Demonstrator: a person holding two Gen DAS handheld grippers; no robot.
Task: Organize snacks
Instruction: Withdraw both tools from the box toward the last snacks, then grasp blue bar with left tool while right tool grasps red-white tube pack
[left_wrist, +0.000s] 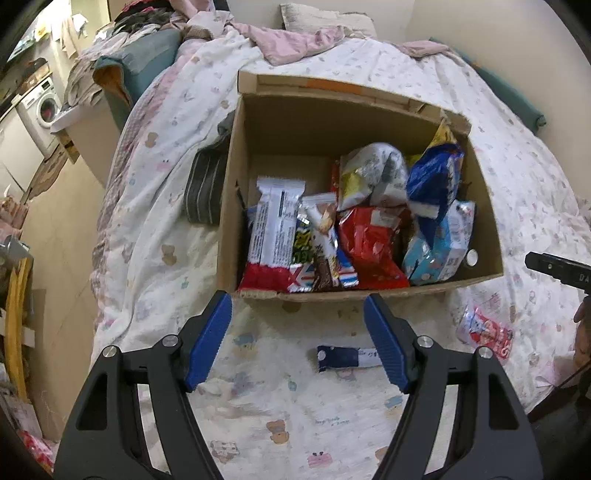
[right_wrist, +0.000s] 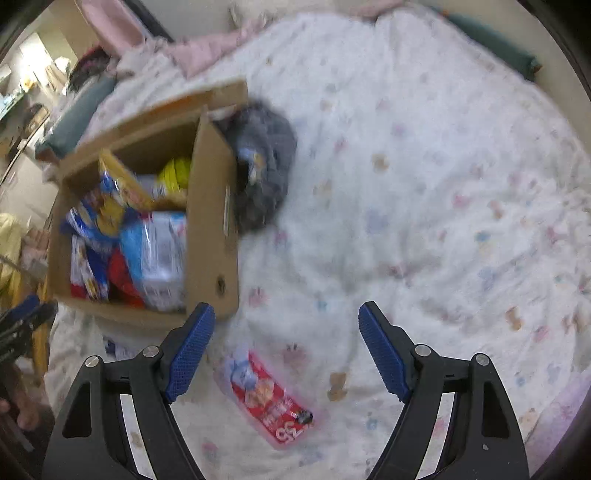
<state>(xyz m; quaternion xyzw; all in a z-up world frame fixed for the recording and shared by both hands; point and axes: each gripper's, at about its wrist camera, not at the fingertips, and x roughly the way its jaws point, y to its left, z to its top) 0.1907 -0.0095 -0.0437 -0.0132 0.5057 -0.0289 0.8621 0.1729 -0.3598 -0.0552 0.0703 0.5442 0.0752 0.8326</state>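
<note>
My cardboard box (left_wrist: 354, 155) sits open on the bed, at twelve o'clock from my left claw, packed with snacks. A white-and-red wafer pack (left_wrist: 271, 236) stands against its nine o'clock wall, a crumpled red bag (left_wrist: 369, 243) lies in the middle, and a dark blue bag (left_wrist: 434, 184) leans over a light blue pack (left_wrist: 439, 247) at three o'clock. Outside, a navy-and-white bar (left_wrist: 345, 357) lies flat at the box's six o'clock. A red packet (right_wrist: 271, 400) lies flat at four o'clock, apart from it.

A bed (left_wrist: 517, 177) under a pale printed quilt (right_wrist: 424, 184) fills the room ahead of the fingers; cream walls (left_wrist: 461, 22) rise beyond, a washing machine (left_wrist: 40, 107) far left.
</note>
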